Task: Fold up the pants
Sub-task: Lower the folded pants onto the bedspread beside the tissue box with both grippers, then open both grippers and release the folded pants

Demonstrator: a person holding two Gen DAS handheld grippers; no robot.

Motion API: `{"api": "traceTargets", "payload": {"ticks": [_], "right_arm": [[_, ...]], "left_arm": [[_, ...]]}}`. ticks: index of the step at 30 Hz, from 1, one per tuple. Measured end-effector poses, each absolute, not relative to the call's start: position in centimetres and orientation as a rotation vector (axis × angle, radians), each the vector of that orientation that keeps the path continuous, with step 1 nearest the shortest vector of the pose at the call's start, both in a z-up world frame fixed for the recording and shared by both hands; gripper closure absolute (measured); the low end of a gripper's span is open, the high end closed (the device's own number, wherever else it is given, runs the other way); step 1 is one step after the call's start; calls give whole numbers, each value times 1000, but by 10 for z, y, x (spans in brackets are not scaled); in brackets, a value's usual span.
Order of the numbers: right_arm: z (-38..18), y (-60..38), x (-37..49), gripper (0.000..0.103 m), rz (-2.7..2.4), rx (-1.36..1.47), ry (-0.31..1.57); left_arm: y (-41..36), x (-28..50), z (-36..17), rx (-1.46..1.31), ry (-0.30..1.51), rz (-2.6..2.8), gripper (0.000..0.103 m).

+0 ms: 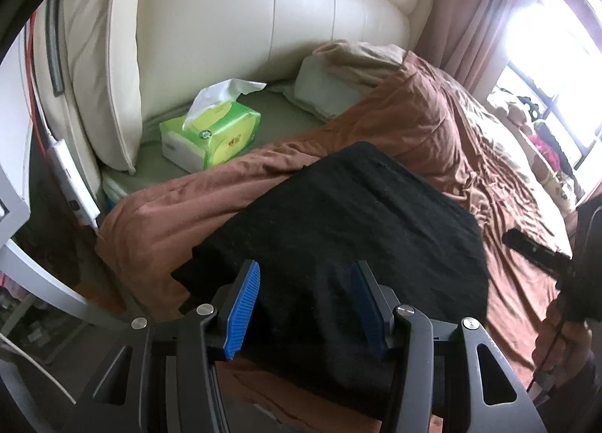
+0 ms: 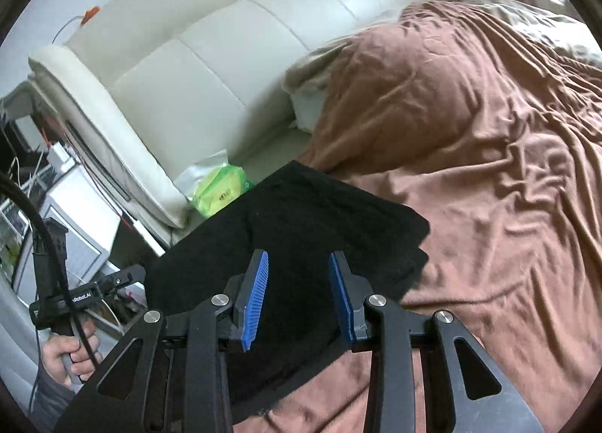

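The pants [image 1: 338, 244] are black, of a soft matte knit, folded into a flat, roughly rectangular pad with one clipped corner on the right. They lie on the bed's brown blanket [image 1: 414, 120], a thin cloth creased all over in fine ridges. In the right wrist view the pants [image 2: 320, 229] show layered edges at their right corner, one fold stepped over another.

Behind them stands a padded cream headboard [image 1: 233, 19] with smooth, stitched panels. A green tissue pack [image 1: 210, 135] with a white sheet sticking up sits on the pale sheet near the headboard, apart from the pants. A beige pillow [image 1: 353, 67] lies partly under the blanket's edge. To the right of the pants the blanket runs wide and bare; to the left the bed's edge drops off close by.

The left tool [image 1: 304, 305] tilts downward over the near edge of the pants, its ribbed blue pads [image 1: 244, 308] standing apart with nothing gripped. The right tool [image 2: 299, 293] also slopes down above the pants, its jaws parted and empty. A hand [image 2: 71, 354] grips the left tool's handle.
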State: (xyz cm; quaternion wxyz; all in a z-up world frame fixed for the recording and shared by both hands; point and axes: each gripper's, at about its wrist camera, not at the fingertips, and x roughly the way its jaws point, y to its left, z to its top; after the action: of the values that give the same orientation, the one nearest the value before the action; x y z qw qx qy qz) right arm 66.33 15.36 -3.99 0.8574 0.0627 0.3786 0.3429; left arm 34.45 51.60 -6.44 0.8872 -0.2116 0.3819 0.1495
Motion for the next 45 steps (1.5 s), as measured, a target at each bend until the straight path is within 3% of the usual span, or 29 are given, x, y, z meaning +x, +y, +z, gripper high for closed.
{"api": "traceTargets", "payload": {"ticks": [9,18,24,32,39,42,45], "right_arm": [[-65,182,688,72,734,-85,725],[-105,187,670,72,741,-292,713],[-93,176,652,72,725,-370,717],[-59,150,619,72,756,-316,704],[-43,111,596,71,720,-267,747],[-37,82,585,43,674,-221,748],[-30,53,573,33,628,-179,738]], "left_arm": [[507,354,-91,-320,828,349,50],[518,342,-114,-395,866,371,47],[509,324,-104,-398,868,399,46],[473,315,-62,-399,744,345,46],[426,334,-67,-379,756,274,47],[411,339,-72,-395,758,232,47],[399,340,-77,-399,768,230,47]]}}
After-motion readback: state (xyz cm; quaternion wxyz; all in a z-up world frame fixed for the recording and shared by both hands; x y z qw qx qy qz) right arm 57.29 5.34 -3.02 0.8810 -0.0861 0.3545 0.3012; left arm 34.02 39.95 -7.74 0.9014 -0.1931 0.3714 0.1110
